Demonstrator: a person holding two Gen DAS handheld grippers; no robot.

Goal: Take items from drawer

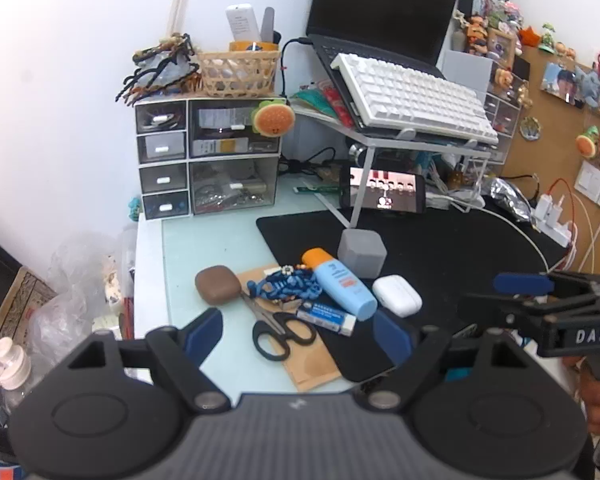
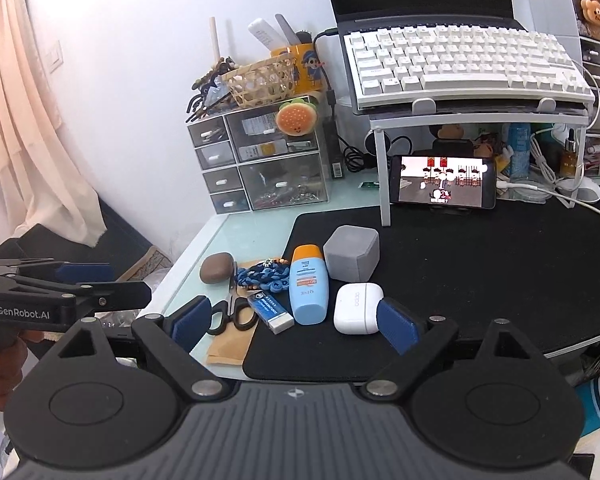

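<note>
Two tools are in view, both empty and held back from the front edge of the worktop [image 2: 260, 228]. The left tool [image 1: 298, 330] stands wide, its blue pads well apart; the right tool [image 2: 296, 326] is likewise spread wide with nothing between its pads.

Task unit: a small clear-fronted drawer cabinet [image 1: 208, 156] at the rear left of the worktop, against the wall, with a woven basket [image 1: 238, 72] on top. All drawers appear closed. The small left-hand drawers [image 1: 163, 179] each carry a white tab pull; the larger lower right drawer [image 1: 233, 186] shows a jumble of small items, not identifiable.

Handling judgement: the drawers look like light, thin plastic, slippery and somewhat brittle. The cabinet itself is probably light enough to slide or tip when pulled, so one tool should steady the frame while the other pinches a white tab squarely.

Loose items lie near the front edge: scissors [image 1: 278, 326], a blue bottle [image 1: 340, 284], a white earbud case [image 1: 397, 295], a brown case [image 1: 218, 284] and a grey box [image 1: 362, 254]. Whether these came from a drawer cannot be told.
</note>
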